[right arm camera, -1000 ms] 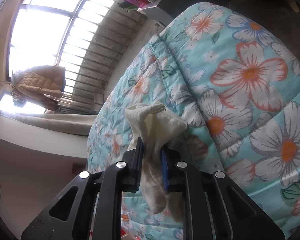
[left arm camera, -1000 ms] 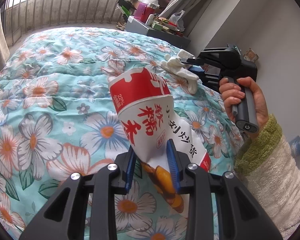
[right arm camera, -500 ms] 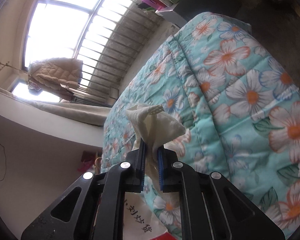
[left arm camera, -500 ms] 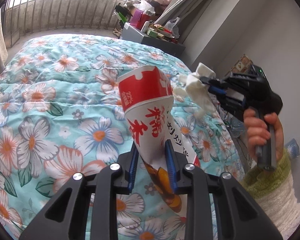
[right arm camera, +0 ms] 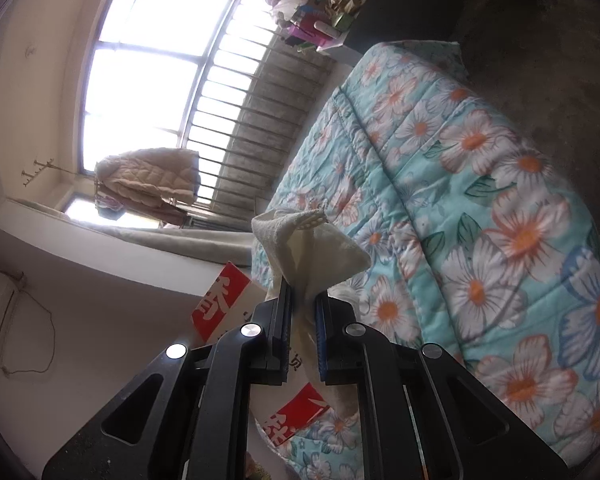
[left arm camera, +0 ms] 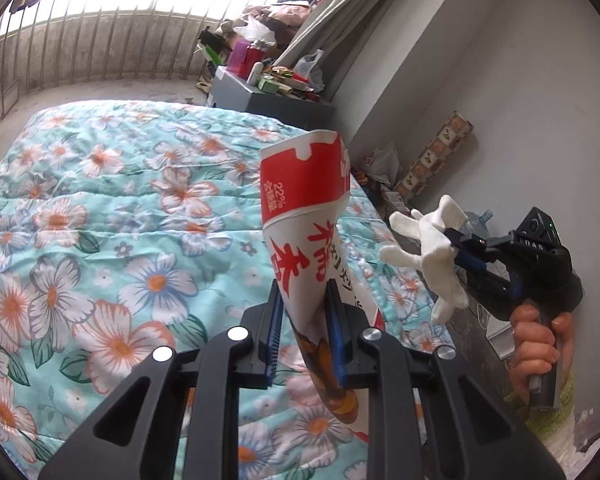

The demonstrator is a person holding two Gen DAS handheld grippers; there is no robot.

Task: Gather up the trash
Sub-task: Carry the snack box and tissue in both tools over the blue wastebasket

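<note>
The bed (left arm camera: 100, 208) with its floral quilt fills the left of the left wrist view. At the middle, the left claw (left arm camera: 304, 336) grips a red-and-white paper package (left arm camera: 304, 216), its jaws having just been closing on it, and holds it upright above the quilt. To the right, beyond the bed's edge, the right claw (left arm camera: 458, 252) is clamped on a white cloth glove (left arm camera: 432, 248), lifted clear of the bed, with a hand (left arm camera: 538, 340) around its handle.

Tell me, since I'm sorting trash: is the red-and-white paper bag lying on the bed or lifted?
Lifted: the left gripper, whose jaws just closed further, pinches the paper bag above the quilt.
</note>
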